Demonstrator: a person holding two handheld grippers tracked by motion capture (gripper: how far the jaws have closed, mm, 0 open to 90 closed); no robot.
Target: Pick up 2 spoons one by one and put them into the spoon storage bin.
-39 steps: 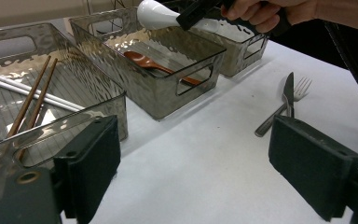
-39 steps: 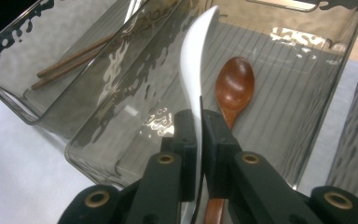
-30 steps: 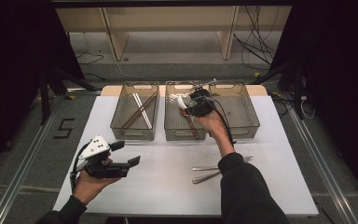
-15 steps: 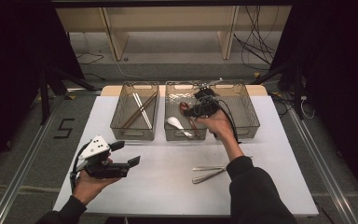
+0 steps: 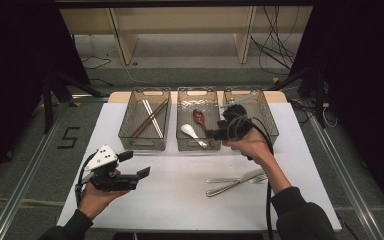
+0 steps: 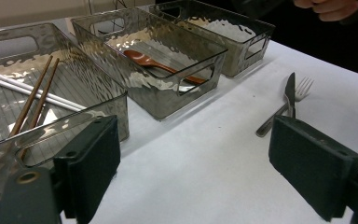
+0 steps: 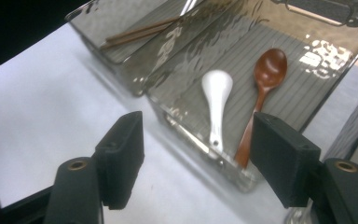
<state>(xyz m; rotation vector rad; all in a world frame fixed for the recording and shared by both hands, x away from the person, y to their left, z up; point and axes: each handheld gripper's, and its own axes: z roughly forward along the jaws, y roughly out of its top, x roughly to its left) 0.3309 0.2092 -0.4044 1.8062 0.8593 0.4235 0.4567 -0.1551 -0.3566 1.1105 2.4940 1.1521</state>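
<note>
The right gripper (image 5: pixel 214 134), its jaws just opened and empty, is being held by the middle bin (image 5: pixel 196 146) where the white spoon (image 7: pixel 216 103) is lying, while the knife (image 5: pixel 234 181) is lying lengthwise on the desk (image 5: pixel 170 200), nearer this hand.

Grey floor (image 5: pixel 40 150), pale wooden shelving (image 5: pixel 180 30), dark surroundings.

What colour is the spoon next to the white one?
Reddish brown spoon, clearest in the right gripper view.
</note>
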